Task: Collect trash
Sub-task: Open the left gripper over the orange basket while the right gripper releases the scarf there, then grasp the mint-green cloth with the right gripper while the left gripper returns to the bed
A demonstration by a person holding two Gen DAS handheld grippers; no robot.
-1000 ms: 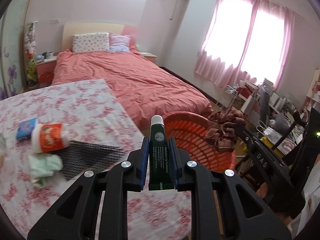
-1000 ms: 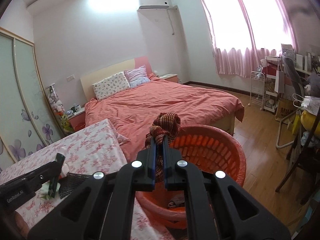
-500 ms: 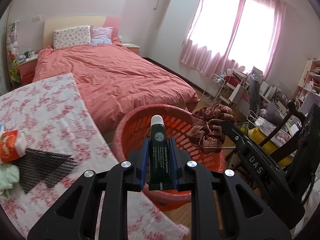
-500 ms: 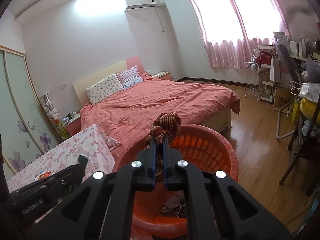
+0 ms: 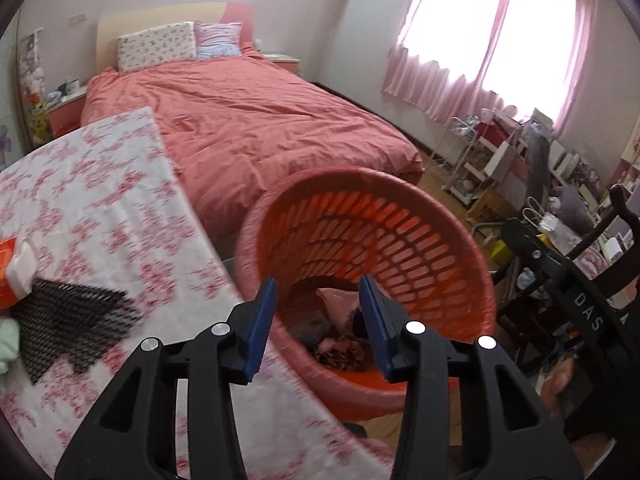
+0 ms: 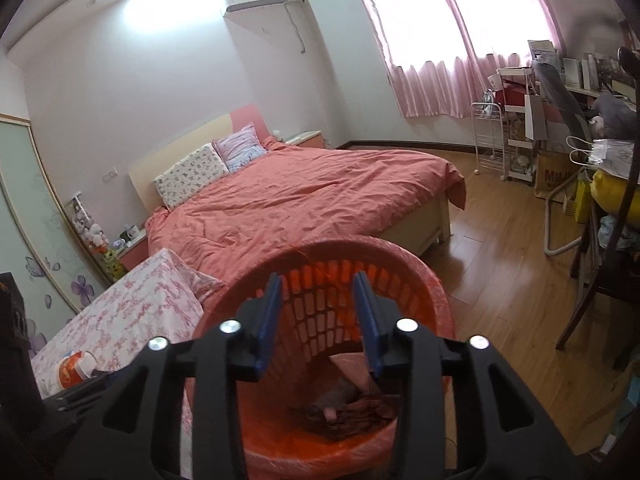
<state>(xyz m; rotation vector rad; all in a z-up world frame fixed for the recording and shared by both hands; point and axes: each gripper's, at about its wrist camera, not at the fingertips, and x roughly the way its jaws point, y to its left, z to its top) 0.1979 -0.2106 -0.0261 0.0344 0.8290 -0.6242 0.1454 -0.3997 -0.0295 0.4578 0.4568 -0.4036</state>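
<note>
An orange slatted basket [image 5: 404, 240] stands on the floor beside the flowered table [image 5: 100, 216]; it also shows in the right wrist view [image 6: 404, 272]. My left gripper [image 5: 318, 308] is open and empty above the basket's near rim. My right gripper [image 6: 318, 310] is open and empty over the basket. A brown-red scrunchie [image 6: 360, 412] lies at the bottom among pink trash [image 5: 340, 300]. On the table lie a black mesh piece [image 5: 64, 320], an orange-and-white container [image 5: 16, 264] and a pale green wad [image 5: 6, 344].
A bed with a salmon cover [image 5: 256, 128] stands behind the basket. A cluttered desk, a white rack [image 6: 490, 140] and a dark chair [image 6: 600, 264] stand to the right on the wooden floor. The orange-and-white container also shows in the right wrist view [image 6: 74, 368].
Both grippers have opened. The green tube has left my left gripper and the scrunchie has left my right gripper; the scrunchie now lies in the basket. Both grippers came closer over the basket.
</note>
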